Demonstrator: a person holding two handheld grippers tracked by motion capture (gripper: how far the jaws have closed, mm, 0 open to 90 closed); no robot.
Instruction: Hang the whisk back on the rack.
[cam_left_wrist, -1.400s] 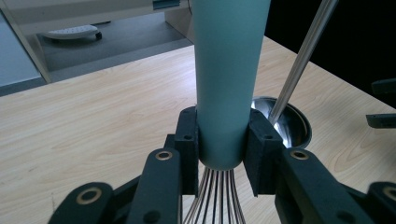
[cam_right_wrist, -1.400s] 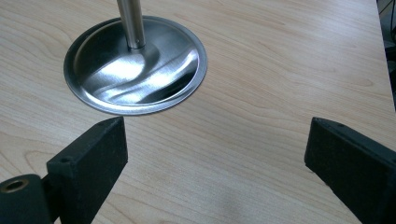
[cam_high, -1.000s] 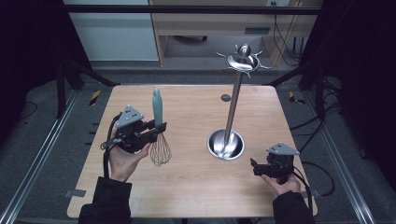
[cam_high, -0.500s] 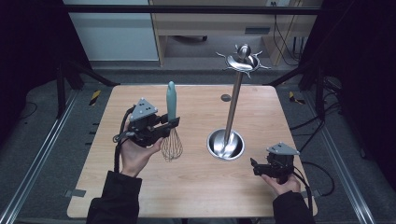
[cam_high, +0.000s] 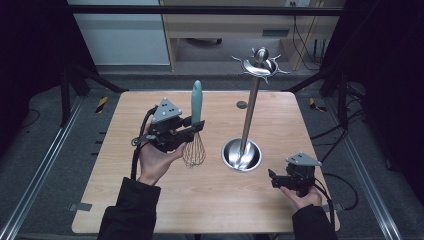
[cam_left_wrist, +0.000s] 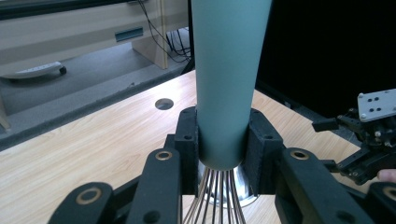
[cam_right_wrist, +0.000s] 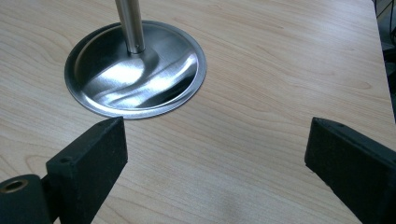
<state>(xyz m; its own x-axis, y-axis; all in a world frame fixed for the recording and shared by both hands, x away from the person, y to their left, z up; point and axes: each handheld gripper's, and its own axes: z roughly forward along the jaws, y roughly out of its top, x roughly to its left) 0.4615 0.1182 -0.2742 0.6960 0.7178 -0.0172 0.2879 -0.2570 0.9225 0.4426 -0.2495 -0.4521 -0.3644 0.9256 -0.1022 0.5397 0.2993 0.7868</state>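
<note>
A whisk (cam_high: 195, 131) with a teal handle (cam_left_wrist: 229, 79) and wire head stands upright above the table, handle up. My left gripper (cam_high: 192, 126) is shut on the lower end of that handle, its pads (cam_left_wrist: 189, 144) pressing both sides. To its right stands a steel utensil stand (cam_high: 248, 117) with a round dish base (cam_right_wrist: 135, 70) and hooks at the top. My right gripper (cam_high: 272, 177) rests low near the table's front right, open, with bare wood between its jaws and the stand's base just beyond them.
The wooden table (cam_high: 215, 210) has a small round hole (cam_high: 242, 105) at the back centre. Black frame rails run along both sides, and cables trail off the right edge. A cabinet stands beyond the far edge.
My left gripper has carried the whisk up and to the right, closer to the steel stand. The right gripper has stayed in place.
</note>
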